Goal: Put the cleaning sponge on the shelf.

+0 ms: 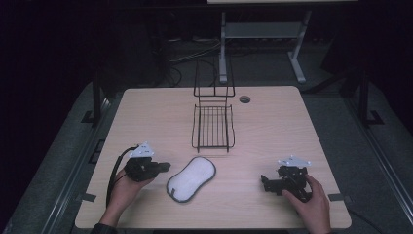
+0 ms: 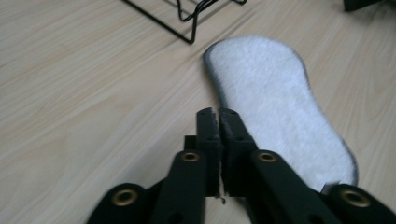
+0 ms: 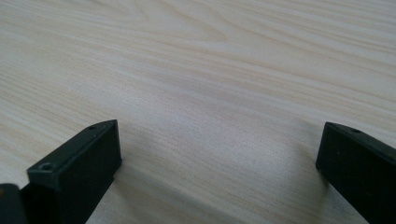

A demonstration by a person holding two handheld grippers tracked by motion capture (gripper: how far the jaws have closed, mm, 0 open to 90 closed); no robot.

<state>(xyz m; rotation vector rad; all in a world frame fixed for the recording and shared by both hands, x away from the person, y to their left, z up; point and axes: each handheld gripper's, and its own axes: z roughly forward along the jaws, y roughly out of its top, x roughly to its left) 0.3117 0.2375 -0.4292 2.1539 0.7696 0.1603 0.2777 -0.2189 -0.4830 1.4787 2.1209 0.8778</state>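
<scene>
Resting pad: the pad (image 1: pixel 191 179) lies flat on the surface (image 1: pixel 146 117), between the two grippers, long axis running from 7 o'clock to 1 o'clock in the high view.
Pad shape: a rounded oblong pinched slightly at the waist, like an insole, with a thin dark bound edge.
Pad texture: pale grey, fuzzy pile, seen close in the left gripper view (image 2: pixel 275 102); it looks like microfibre.
Pad handling: likely very light, soft and floppy; it should droop from one grip and is neither fragile nor slippery.
Where to hold: probably the near rounded end or a long edge, pinched from the side, since it lies flush on the wood and offers little to get under.
Left gripper: the left gripper (image 1: pixel 163 166) sits at the pad's 9 o'clock, just beside it; jaws pressed together on nothing, tips aimed past the pad's edge (image 2: pixel 218 114).
Right gripper: the right gripper (image 1: pixel 265 181) rests at the pad's 3 o'clock, well apart; jaws spread wide over bare wood (image 3: pixel 219 149).
Rack: a black wire rack (image 1: pixel 212 127) stands at the pad's 12 o'clock, near but not touching; thin stiff rods, open tray with an upright back.
Surface: pale wood grain, smooth and matte, with a small round hole (image 1: pixel 244 99) toward the far edge.
</scene>
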